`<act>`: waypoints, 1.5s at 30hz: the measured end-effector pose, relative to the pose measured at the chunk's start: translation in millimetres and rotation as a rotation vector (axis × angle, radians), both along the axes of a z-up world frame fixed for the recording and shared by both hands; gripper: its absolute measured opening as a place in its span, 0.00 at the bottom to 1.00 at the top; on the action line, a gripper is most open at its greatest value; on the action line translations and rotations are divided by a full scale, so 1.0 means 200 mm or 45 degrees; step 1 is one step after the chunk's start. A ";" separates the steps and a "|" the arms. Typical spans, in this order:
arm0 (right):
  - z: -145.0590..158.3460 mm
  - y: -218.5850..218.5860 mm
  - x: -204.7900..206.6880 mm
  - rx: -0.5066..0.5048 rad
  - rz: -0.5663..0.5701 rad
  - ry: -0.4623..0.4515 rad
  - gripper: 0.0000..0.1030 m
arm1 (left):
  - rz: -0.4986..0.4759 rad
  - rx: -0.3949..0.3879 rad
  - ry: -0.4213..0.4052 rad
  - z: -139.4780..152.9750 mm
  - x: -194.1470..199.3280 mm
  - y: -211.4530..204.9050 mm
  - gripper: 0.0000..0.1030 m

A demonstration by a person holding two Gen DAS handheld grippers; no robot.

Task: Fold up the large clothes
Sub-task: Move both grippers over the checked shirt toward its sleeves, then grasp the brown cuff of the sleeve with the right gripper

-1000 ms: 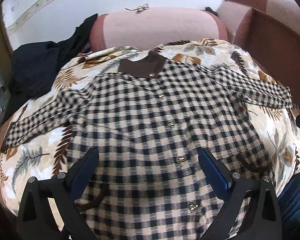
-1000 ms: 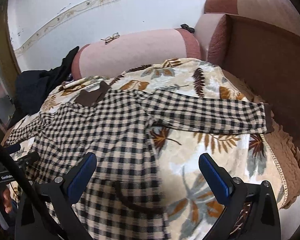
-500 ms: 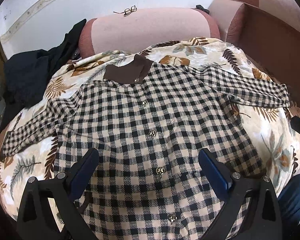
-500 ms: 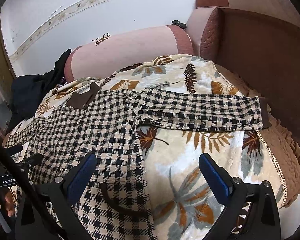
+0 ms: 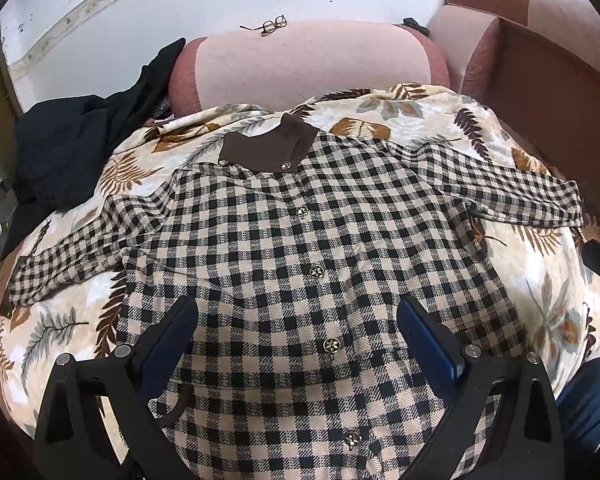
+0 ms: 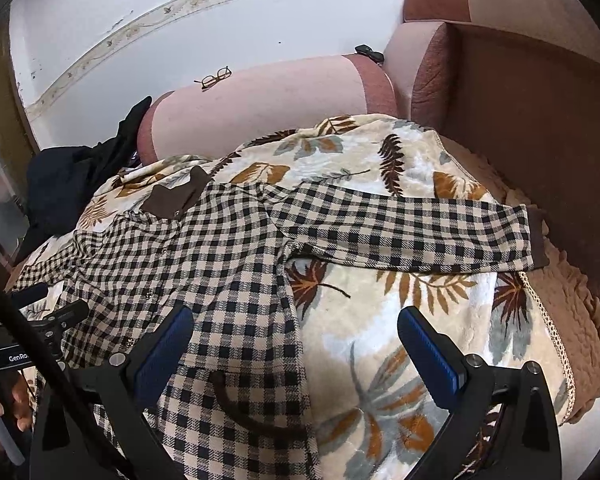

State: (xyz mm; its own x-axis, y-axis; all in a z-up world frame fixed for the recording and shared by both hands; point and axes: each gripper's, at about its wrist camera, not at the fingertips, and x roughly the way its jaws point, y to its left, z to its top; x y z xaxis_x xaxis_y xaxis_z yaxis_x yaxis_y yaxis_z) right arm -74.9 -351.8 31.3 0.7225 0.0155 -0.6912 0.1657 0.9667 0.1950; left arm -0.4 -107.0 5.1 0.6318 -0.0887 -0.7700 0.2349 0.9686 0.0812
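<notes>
I've pulled my left gripper (image 5: 296, 334) back over the checked shirt (image 5: 320, 264); its collar (image 5: 268, 148) now sits farther off, and another button shows near the hem. My right gripper (image 6: 296, 344) drifted slightly.

Home living room: pink-brown sofa (image 6: 260, 96) sitting at 12 o'clock, leaf-print blanket (image 6: 400, 320) covering seat, eyeglasses (image 6: 216, 77) lying on backrest.

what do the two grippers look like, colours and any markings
Both are alike: the left gripper and right gripper each have black angular frames with round silver bolts, and two fingers faced with ribbed blue pads. In the right wrist view the left tool's black body carries white lettering starting "GenRo", with a black cable across it.
</notes>
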 end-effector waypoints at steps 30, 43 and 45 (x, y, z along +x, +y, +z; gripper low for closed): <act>0.00 -0.84 -0.13 -0.045 -0.388 0.071 1.00 | -0.599 0.244 -0.092 -0.01 -0.02 -1.11 0.97; -0.32 -1.38 -0.10 0.207 -0.601 0.184 1.00 | -0.757 0.311 -0.047 -0.24 0.22 -1.52 0.97; -0.35 -1.44 -0.09 0.249 -0.634 0.188 0.99 | -0.754 0.296 -0.040 -0.25 0.27 -1.55 0.97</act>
State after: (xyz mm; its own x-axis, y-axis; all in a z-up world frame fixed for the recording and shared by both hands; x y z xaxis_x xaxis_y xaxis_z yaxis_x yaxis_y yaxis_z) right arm -92.9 -640.5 -38.2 0.5710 -0.1649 -0.8042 0.6328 0.7125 0.3032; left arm 53.8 -416.8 -45.8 0.5493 -0.2626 -0.7933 0.7195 0.6314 0.2892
